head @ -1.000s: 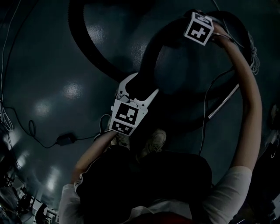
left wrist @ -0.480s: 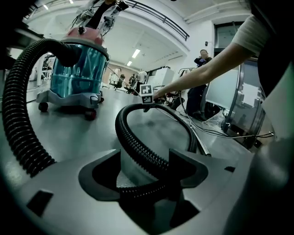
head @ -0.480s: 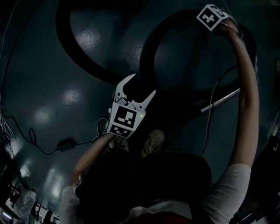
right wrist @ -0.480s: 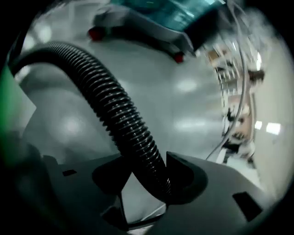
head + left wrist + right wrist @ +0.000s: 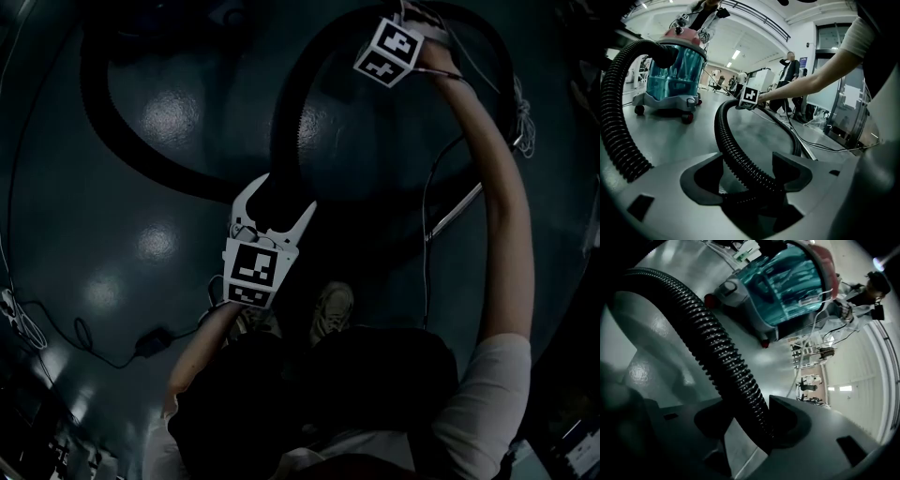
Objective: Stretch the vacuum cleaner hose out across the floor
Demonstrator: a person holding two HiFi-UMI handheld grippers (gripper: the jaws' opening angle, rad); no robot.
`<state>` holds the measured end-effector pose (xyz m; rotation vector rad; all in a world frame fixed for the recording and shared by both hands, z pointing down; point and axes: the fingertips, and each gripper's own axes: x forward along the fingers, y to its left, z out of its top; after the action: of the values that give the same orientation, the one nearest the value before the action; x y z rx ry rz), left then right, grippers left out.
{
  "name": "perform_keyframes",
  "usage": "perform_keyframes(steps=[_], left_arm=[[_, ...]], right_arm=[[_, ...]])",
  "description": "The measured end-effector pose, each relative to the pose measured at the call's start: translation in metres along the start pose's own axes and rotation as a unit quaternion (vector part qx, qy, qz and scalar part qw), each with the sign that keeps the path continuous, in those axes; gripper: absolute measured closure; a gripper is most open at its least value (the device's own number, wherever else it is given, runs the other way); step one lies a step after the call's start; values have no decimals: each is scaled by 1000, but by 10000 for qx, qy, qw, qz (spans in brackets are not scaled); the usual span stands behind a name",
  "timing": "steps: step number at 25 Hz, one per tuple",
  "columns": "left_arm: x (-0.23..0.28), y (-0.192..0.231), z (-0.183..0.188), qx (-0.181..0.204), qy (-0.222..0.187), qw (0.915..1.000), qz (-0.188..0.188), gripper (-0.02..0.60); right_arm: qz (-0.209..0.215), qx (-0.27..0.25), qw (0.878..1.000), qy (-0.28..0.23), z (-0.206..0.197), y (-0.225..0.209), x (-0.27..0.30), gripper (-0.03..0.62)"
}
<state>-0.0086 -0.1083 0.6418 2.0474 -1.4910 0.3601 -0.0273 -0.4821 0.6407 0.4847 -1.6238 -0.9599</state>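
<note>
The black ribbed vacuum hose (image 5: 286, 112) loops across the dark floor. My left gripper (image 5: 278, 197) is near the middle of the head view, shut on the hose, which runs up between its white jaws. In the left gripper view the hose (image 5: 736, 154) passes between the grey pads of that gripper (image 5: 750, 180). My right gripper (image 5: 403, 23) is stretched out at the top on a straight arm; only its marker cube shows there. Its own view shows the hose (image 5: 717, 352) clamped in the right gripper (image 5: 747, 425). The teal vacuum cleaner (image 5: 675, 70) stands beyond.
A metal wand tube (image 5: 459, 211) and thin cables (image 5: 427, 202) lie on the floor to the right. A power adapter (image 5: 155, 339) with its cord lies at the lower left. The person's shoe (image 5: 330, 309) is below the left gripper. A bystander (image 5: 790, 70) stands far off.
The right gripper has risen and turned with the hose in it, and the hose loop has shifted left in the head view. The left gripper has stayed on the hose.
</note>
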Motion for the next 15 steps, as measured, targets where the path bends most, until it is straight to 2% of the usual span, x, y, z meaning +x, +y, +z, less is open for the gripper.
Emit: perform_keyframes(steps=[3, 8, 10, 12, 15], left_arm=[[0, -3, -1, 30, -4, 10000, 20, 270], [-5, -3, -4, 39, 10, 10000, 51, 270], [-5, -3, -4, 49, 15, 10000, 60, 270], [-5, -3, -4, 134, -17, 9999, 91, 270], [-6, -4, 4, 308, -149, 9993, 147, 270]], right_arm=[[-291, 237, 9990, -258, 16, -20, -25, 365], [267, -65, 9996, 22, 13, -6, -24, 365], [333, -75, 9994, 29, 10, -3, -23, 364], [190, -76, 9998, -66, 6, -4, -25, 364], [-242, -34, 9993, -289, 6, -10, -28, 364]])
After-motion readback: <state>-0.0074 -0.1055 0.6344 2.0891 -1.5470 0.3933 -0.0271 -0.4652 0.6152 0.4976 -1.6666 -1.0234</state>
